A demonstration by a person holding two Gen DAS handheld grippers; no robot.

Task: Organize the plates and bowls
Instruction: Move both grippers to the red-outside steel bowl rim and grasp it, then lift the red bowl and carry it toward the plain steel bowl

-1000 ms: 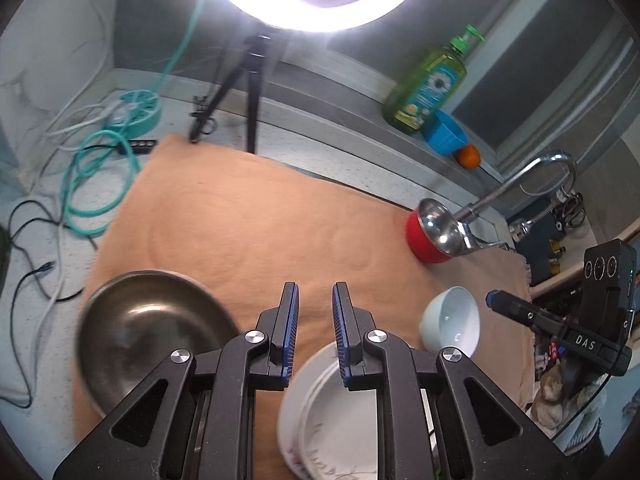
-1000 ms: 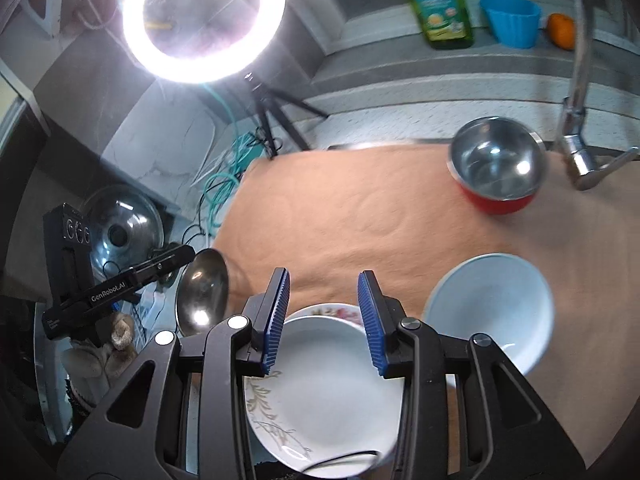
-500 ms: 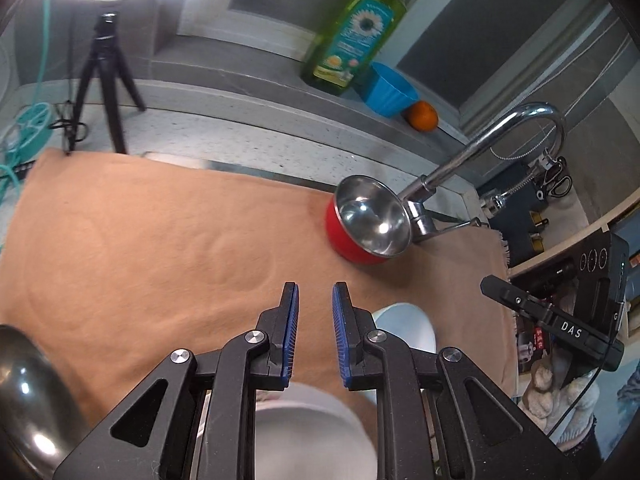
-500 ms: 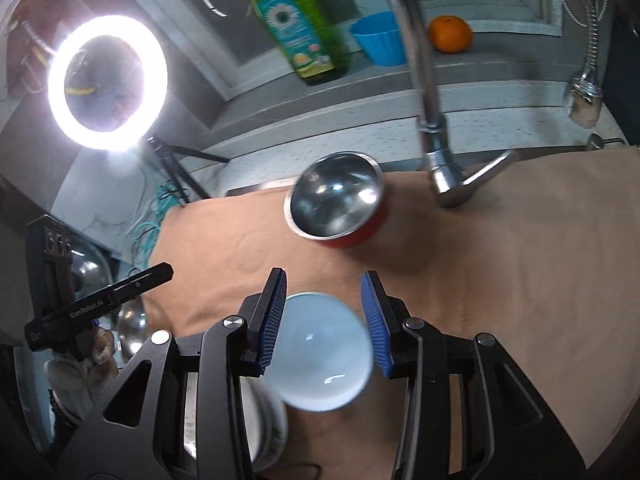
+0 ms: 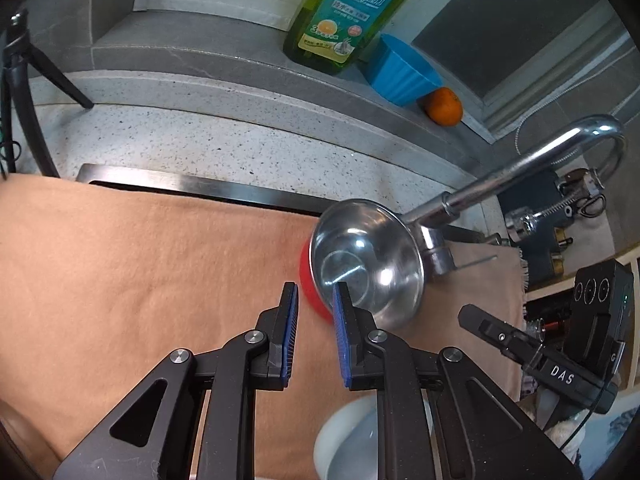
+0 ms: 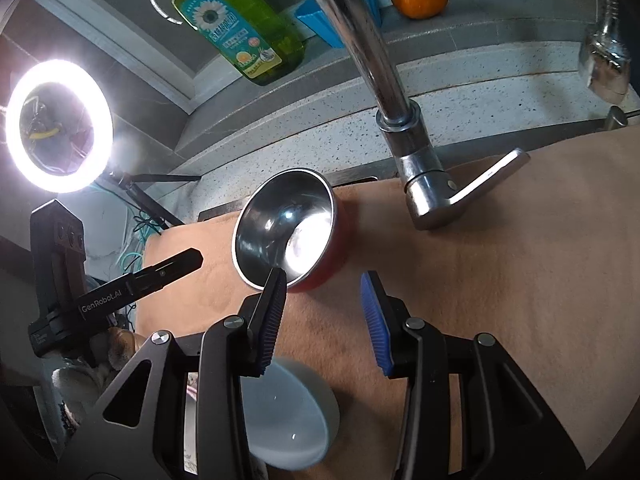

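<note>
Left hand-held gripper (image 5: 313,298) is sitting low centre of its frame, fingers nearly together w/ nothing between them. Right hand-held gripper (image 6: 322,294) is holding its fingers partly apart, also empty. Both are pointing down at the red bowl w/ steel inside (image 5: 360,264), which is standing upright on the tan cloth (image 5: 140,264) over the counter, just beside the faucet (image 6: 400,120) base. In the right view the left finger's tip is overlapping the bowl's near rim — can't tell if touching.

The white bowl (image 6: 288,416) is sitting at bottom centre, under the gripper bodies, not held. Bottom left edge of the right view, part of a plate (image 6: 190,432) — mostly hidden.

Step, by my read: approaching the red bowl to collect it. Next move is calling for the right jaws straddling the rim, then closing before lifting clear of the faucet.
</note>
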